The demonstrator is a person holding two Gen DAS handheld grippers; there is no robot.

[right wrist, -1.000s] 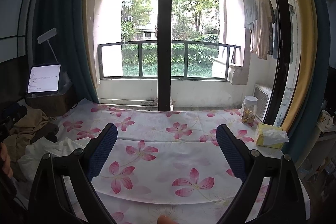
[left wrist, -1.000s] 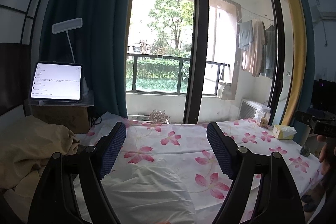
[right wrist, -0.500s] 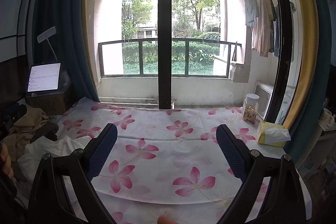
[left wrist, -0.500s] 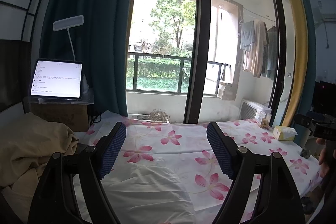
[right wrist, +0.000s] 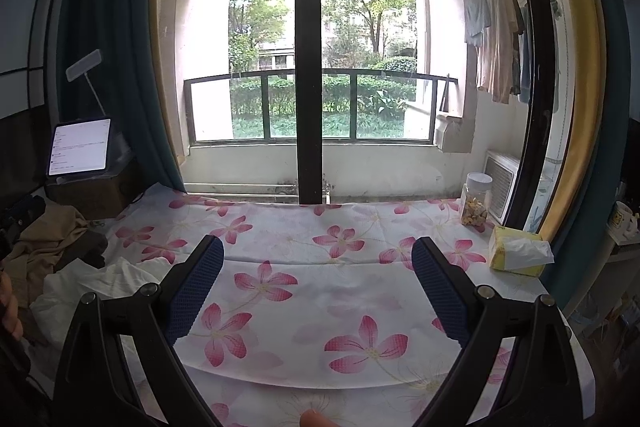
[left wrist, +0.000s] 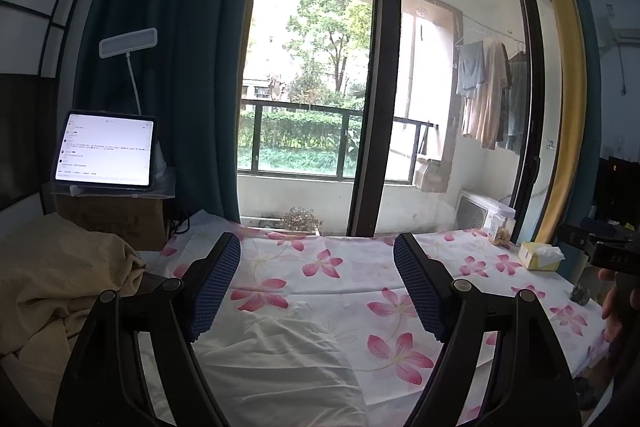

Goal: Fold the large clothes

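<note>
Over the flowered table (right wrist: 320, 291), both tools are hanging released, nothing between their pads: left tool (left wrist: 316, 285), right tool (right wrist: 318, 289). White garment (left wrist: 276, 359) is lying crumpled at six o'clock under the left tool; tan clothes (left wrist: 52, 291) are heaping at nine o'clock.

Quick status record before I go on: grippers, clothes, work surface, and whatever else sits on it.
left gripper: open, nothing between its fingers, above the white garment
right gripper: open, empty, over the bare cloth
white garment: crumpled, unfolded, on the left part of the surface
tan garment: bunched heap further left
floral cloth: spread flat, covers the work surface
tissue box: right edge of the cloth
jar: far right corner, by the window
tablet: lit, on a box at far left
</note>
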